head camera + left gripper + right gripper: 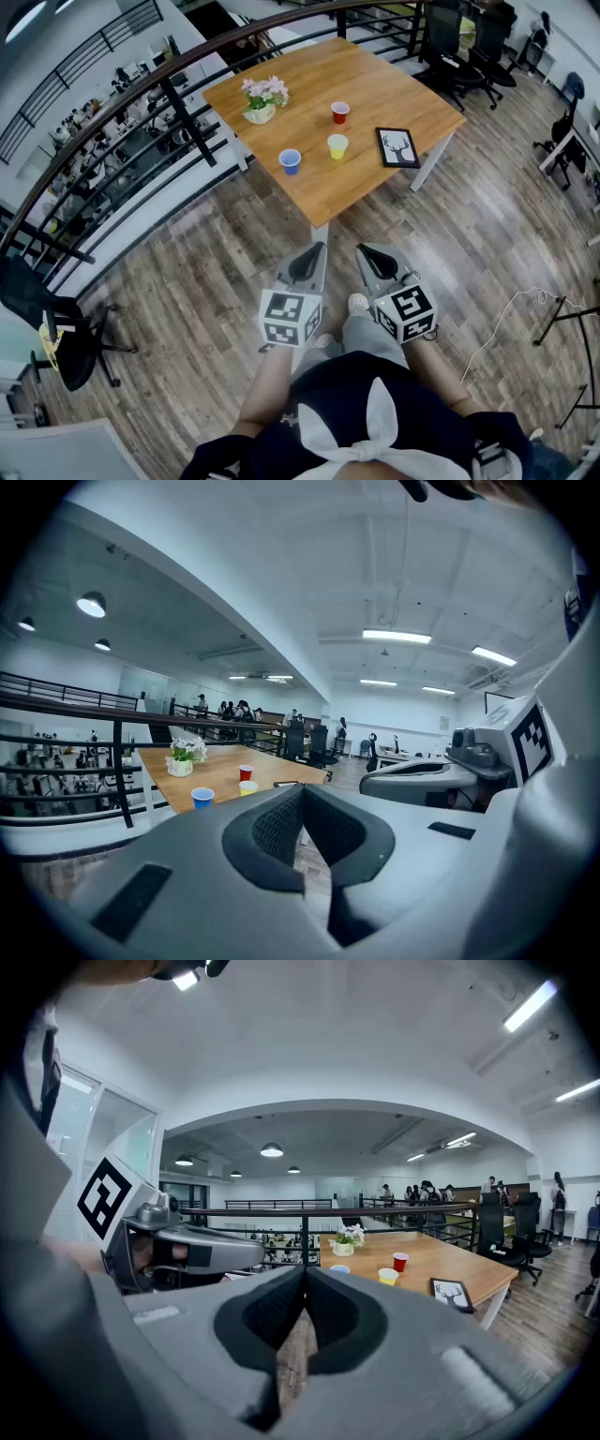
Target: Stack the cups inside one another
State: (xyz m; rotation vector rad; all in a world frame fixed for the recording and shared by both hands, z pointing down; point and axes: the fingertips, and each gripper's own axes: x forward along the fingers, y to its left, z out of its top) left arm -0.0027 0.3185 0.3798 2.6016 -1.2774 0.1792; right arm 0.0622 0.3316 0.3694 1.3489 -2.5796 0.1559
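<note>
Grey left gripper (317, 247), right gripper (362, 249), black-white marker cubes (291, 319), navy top (339, 392)

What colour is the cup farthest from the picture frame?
Blue. The cup shows best in the head view.

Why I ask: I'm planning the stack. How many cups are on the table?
3, all on the table: red cup farthest, yellow cup just nearer, blue cup left of the yellow, by the near edge. None seems hidden.
</note>
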